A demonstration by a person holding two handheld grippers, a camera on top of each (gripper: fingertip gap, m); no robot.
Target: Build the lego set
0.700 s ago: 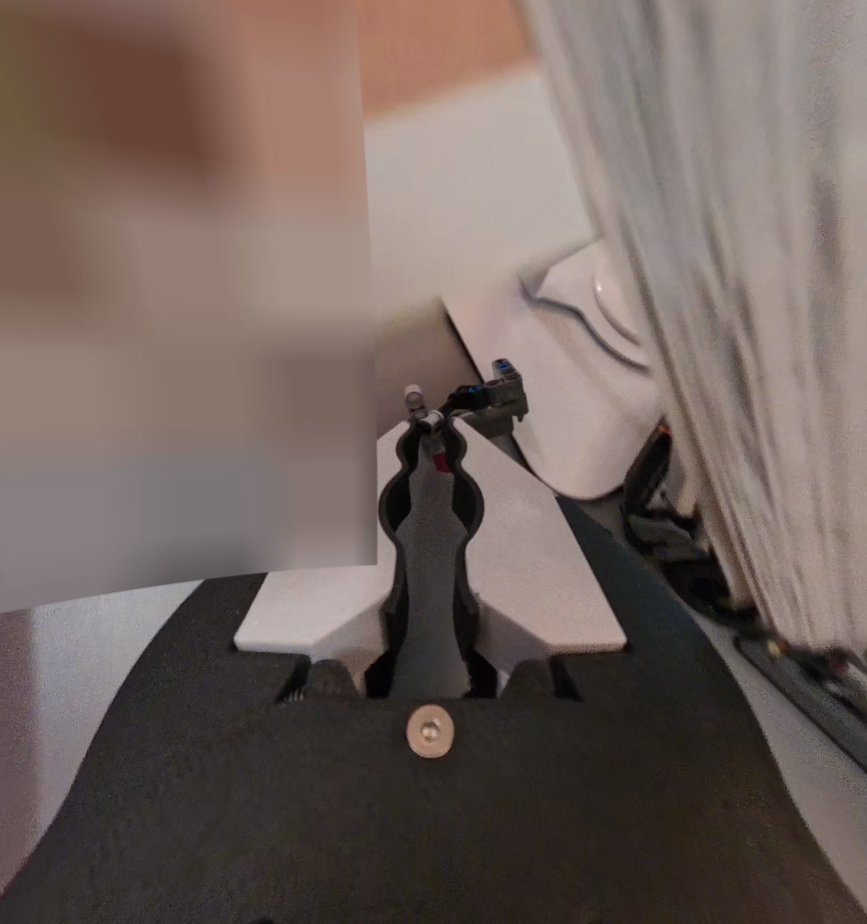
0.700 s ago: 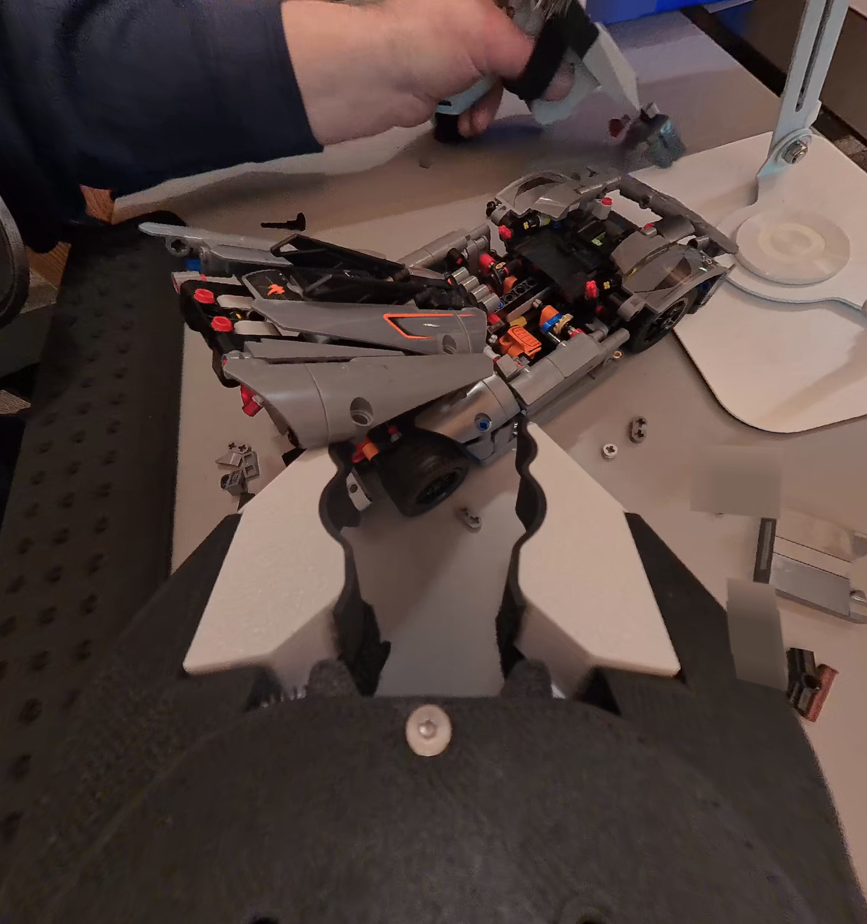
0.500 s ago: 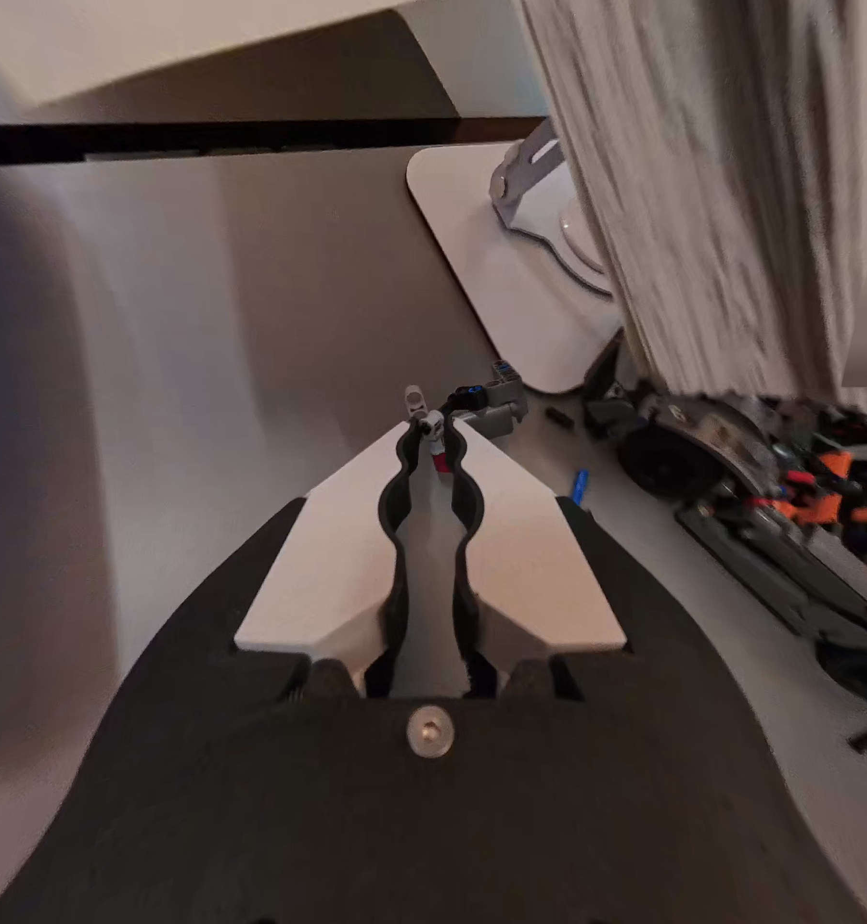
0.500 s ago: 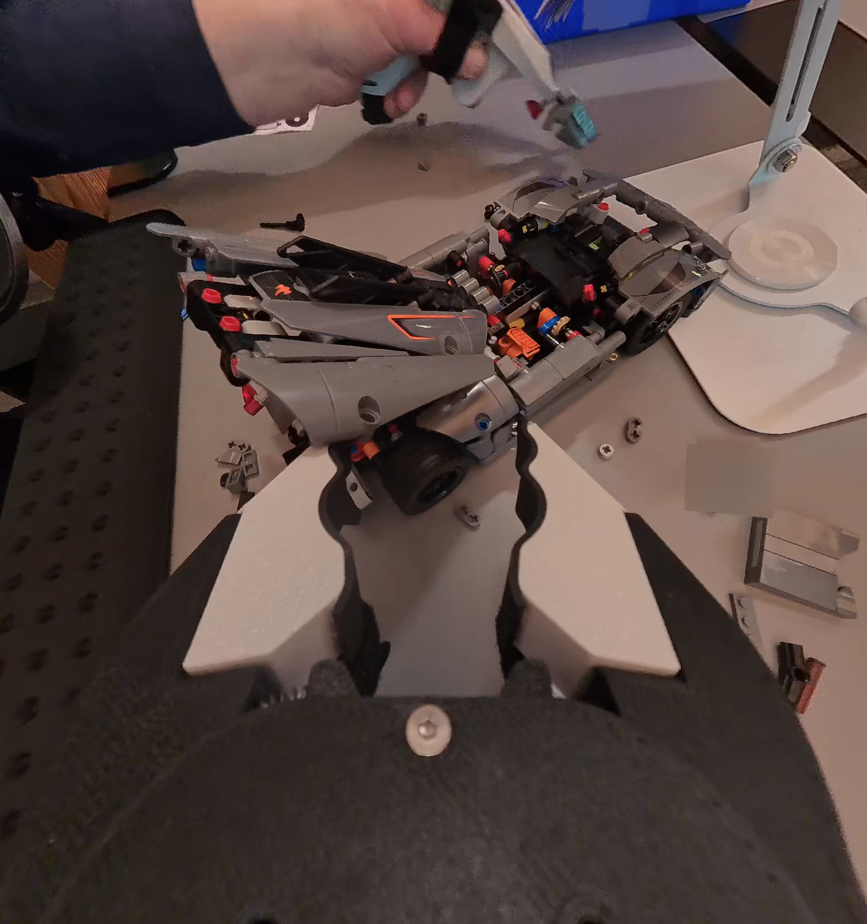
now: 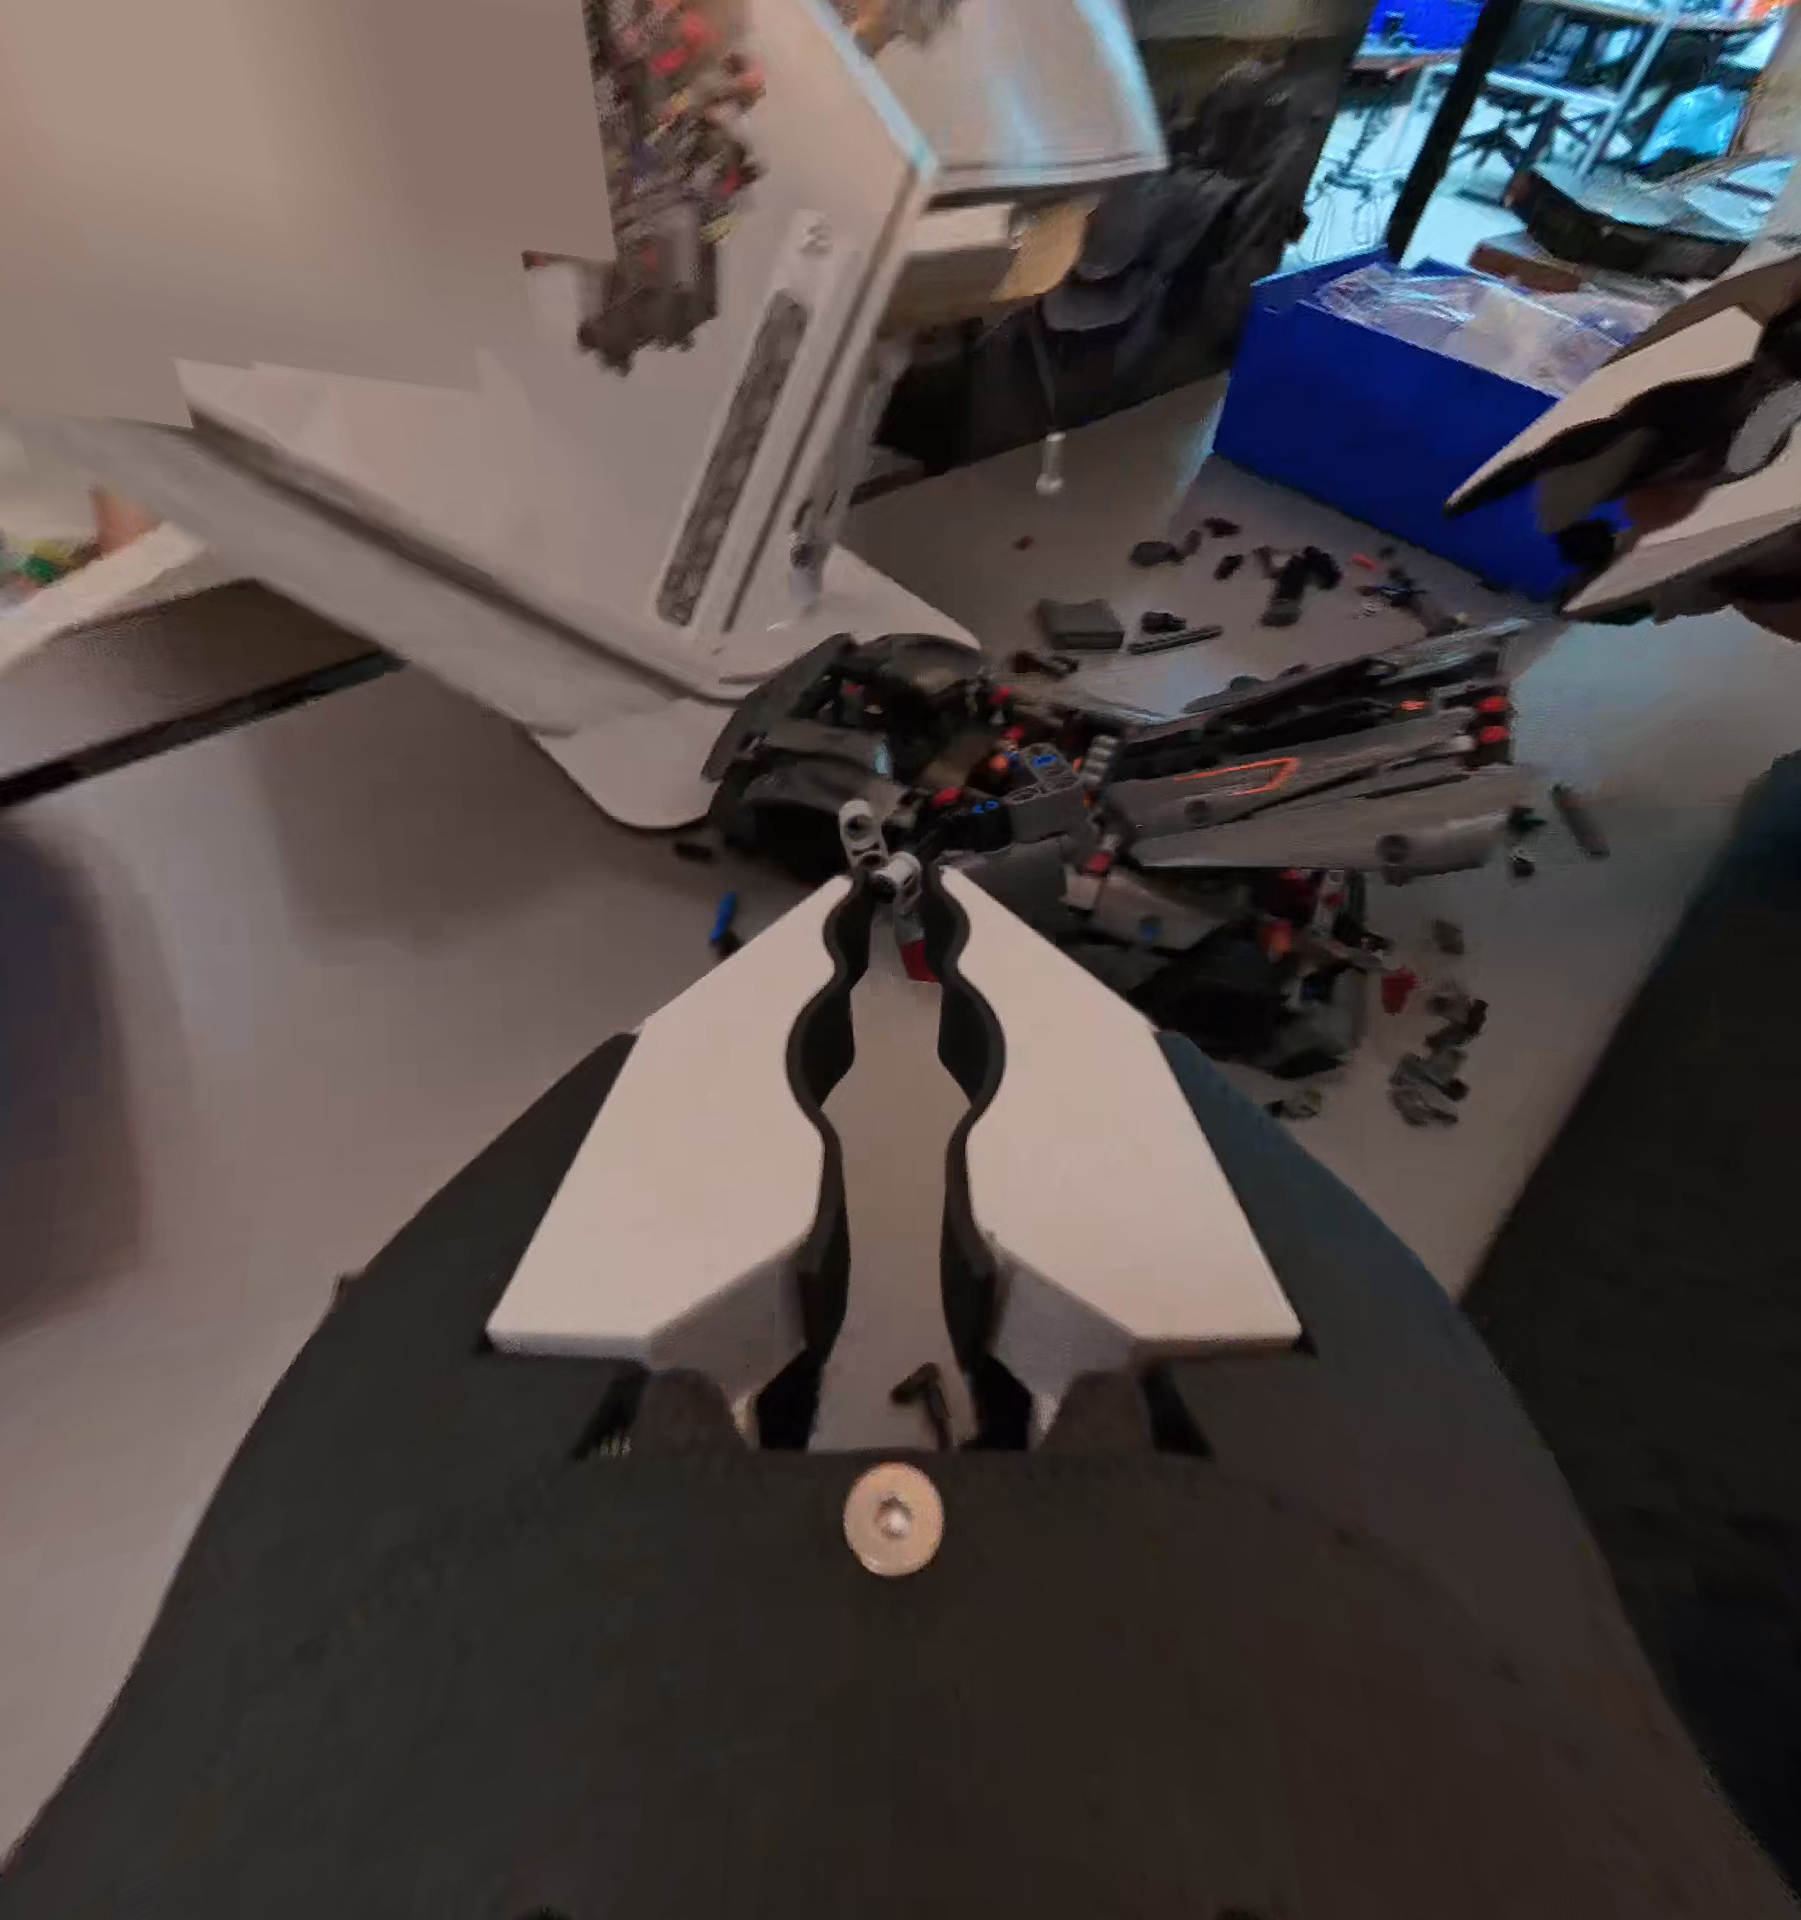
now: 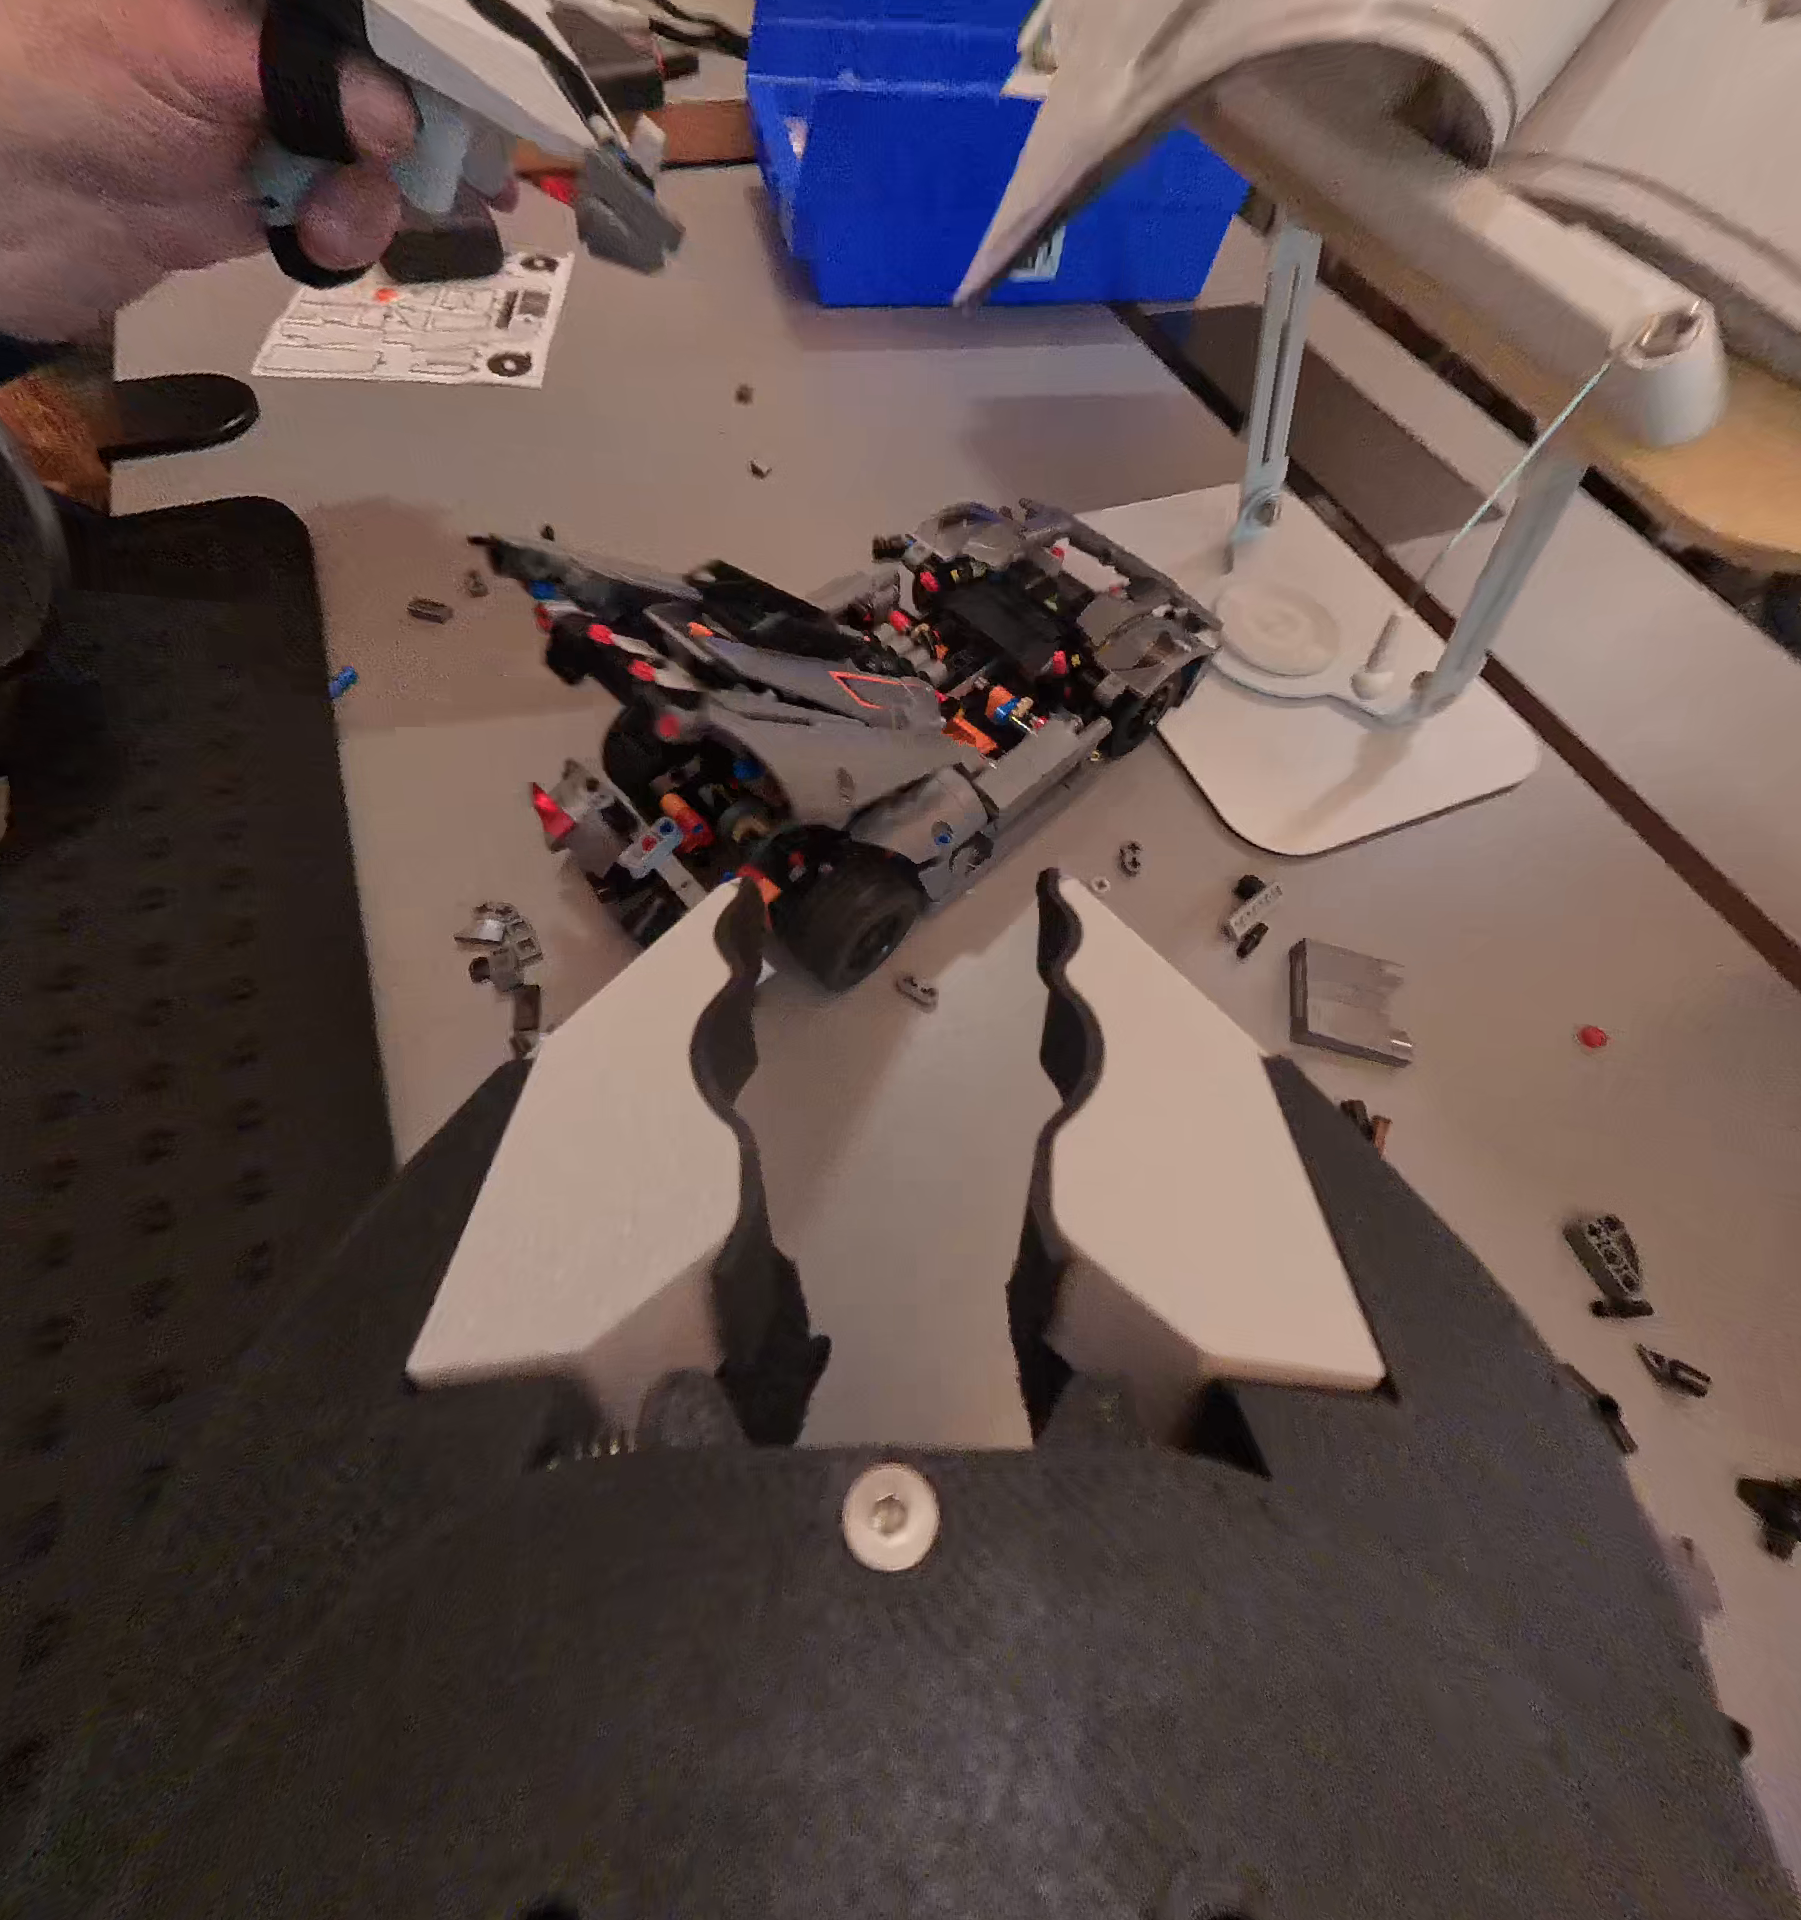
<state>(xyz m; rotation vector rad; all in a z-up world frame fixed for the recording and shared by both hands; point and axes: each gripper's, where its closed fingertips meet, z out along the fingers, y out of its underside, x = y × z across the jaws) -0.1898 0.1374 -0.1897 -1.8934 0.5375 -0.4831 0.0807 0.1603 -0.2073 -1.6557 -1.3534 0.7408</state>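
Left tool (image 5: 894, 883) swung carward, gripping lego piece (image 5: 880, 847)

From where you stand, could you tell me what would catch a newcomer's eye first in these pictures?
Most striking is the half-built grey lego car in the middle of the table, loose pieces scattered around it. The left gripper is raised above the table, shut on a small grey sub-assembly, while the right gripper hangs open by the car's black wheel.
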